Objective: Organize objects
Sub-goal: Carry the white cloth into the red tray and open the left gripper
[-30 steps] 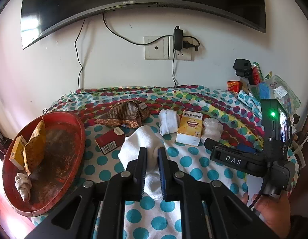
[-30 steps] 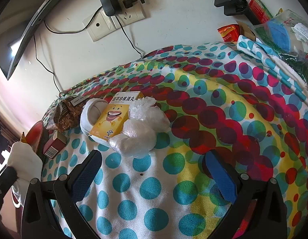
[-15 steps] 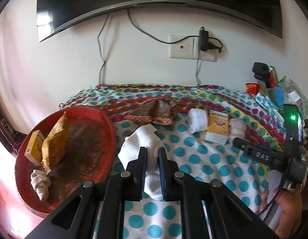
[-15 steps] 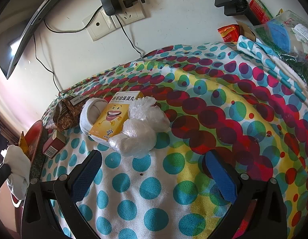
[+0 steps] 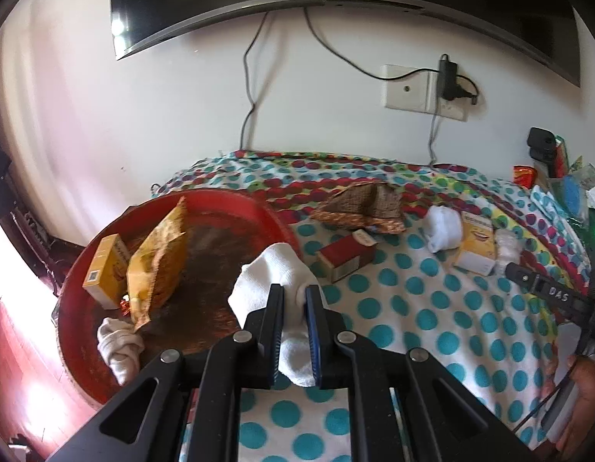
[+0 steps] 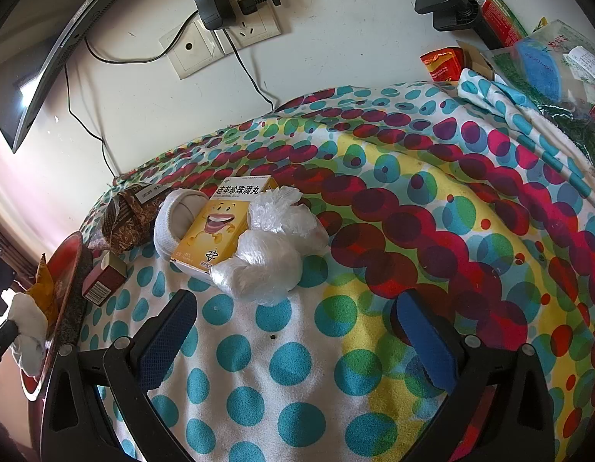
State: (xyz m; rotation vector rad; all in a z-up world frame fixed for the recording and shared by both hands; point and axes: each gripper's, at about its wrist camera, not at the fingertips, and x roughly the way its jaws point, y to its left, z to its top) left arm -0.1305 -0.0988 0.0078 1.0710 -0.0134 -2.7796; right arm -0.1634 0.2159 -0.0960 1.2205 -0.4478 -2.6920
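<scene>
In left claw (image 5: 294, 300), soft white sock (image 5: 272, 275)

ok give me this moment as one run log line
left claw: shut on white sock | over red tray rim | right claw: open, empty | sock not yet dropped

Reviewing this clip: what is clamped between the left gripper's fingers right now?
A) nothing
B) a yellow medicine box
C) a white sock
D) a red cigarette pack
C: the left gripper is shut on the white sock, which bulges above its pads near the red tray.
</scene>
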